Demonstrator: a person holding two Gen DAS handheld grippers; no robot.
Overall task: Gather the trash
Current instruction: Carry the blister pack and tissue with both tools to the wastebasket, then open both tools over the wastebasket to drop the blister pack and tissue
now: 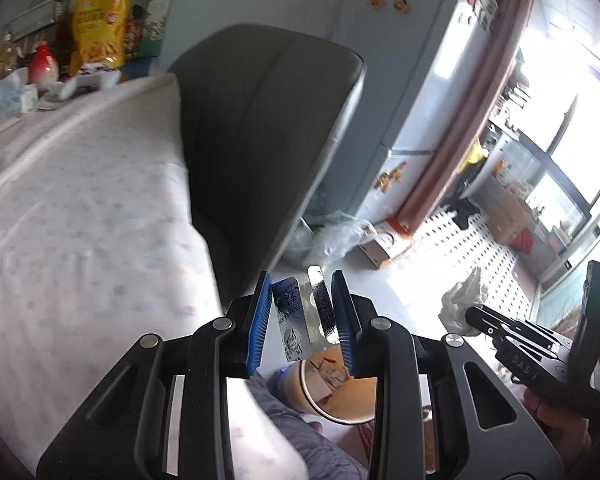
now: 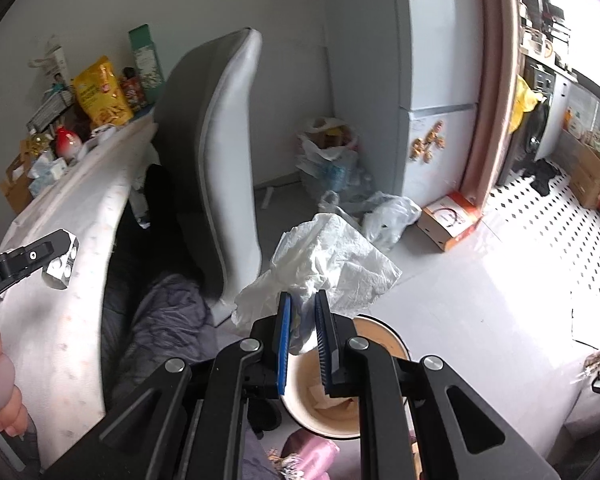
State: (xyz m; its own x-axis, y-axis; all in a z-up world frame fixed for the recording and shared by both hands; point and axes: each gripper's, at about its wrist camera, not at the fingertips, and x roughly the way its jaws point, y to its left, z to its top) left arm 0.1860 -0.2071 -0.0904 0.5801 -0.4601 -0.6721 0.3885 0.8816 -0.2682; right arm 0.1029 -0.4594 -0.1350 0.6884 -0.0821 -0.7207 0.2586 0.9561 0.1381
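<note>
Both cameras ride just behind their own fingers and look down and forward over the bin [image 1: 332, 396], which sits at the bottom centre of each view.

The left wrist view hangs close above the bin [image 2: 340, 380], with the table [image 1: 80, 220] filling its left half and the chair [image 1: 260, 140] rising beyond. The fridge [image 1: 420, 80] and a bright doorway lie to the far right.

The right wrist view hangs right of the first, also near the bin, and sees the chair [image 2: 220, 160] edge-on and the fridge [image 2: 436, 140] behind it.

Each view catches the other gripper: the right gripper [image 1: 470, 322] at the first's right edge, the left gripper [image 2: 62, 264] at the second's left edge.
</note>
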